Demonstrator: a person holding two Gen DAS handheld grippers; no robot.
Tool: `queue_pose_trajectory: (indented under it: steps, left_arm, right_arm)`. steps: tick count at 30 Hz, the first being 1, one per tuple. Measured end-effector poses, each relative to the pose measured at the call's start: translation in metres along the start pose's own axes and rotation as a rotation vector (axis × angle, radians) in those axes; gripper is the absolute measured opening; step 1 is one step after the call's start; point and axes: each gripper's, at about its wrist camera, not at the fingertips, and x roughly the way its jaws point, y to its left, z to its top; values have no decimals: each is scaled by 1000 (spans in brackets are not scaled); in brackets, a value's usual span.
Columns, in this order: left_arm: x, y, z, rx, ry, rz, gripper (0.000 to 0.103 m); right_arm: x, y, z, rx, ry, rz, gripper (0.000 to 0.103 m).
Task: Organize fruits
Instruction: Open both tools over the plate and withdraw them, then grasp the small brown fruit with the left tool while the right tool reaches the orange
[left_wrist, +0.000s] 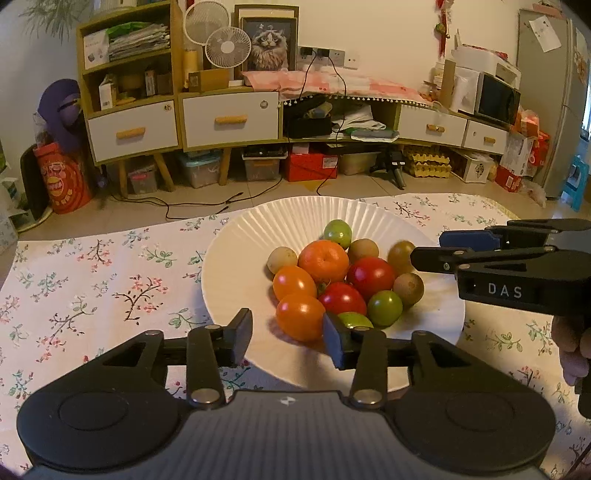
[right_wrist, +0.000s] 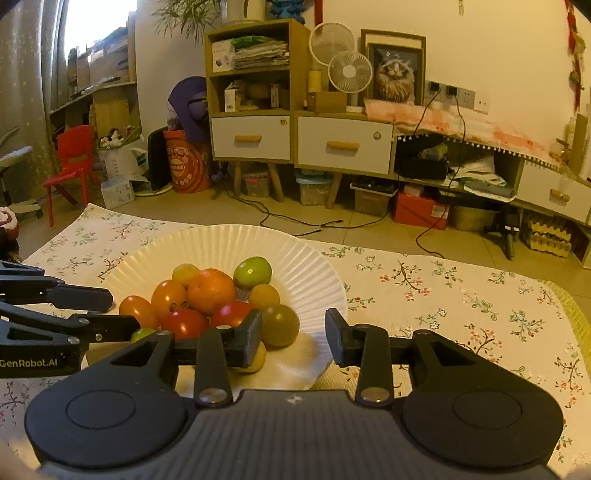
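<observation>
Here, colourful fruits (left_wrist: 332, 284) heaped together

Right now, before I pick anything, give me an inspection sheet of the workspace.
Surface: floral tablecloth over the table.
Job's things: white ribbed plate heaped with a tangerine, red, orange and green tomatoes, brownish round fruits.
Clutter: nothing seen on the cloth beside the plate.
Grippers: left gripper open at the plate's near rim, an orange tomato just ahead; right gripper open at the plate's right edge, holding nothing.
Cables: black cables on the floor beyond.
Surroundings: drawer cabinet, fans, storage boxes.
</observation>
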Motion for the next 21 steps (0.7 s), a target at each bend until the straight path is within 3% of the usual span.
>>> queue_pose_trajectory:
  steps: [10, 21]
  left_arm:
    - [-10, 4, -3, -2, -11, 26, 60]
    - [-25, 10, -14, -9, -6, 55, 76]
  right_arm:
    - [-6, 0, 1, -3, 5, -12, 41]
    - [-20, 6, -3, -16, 8, -10, 55]
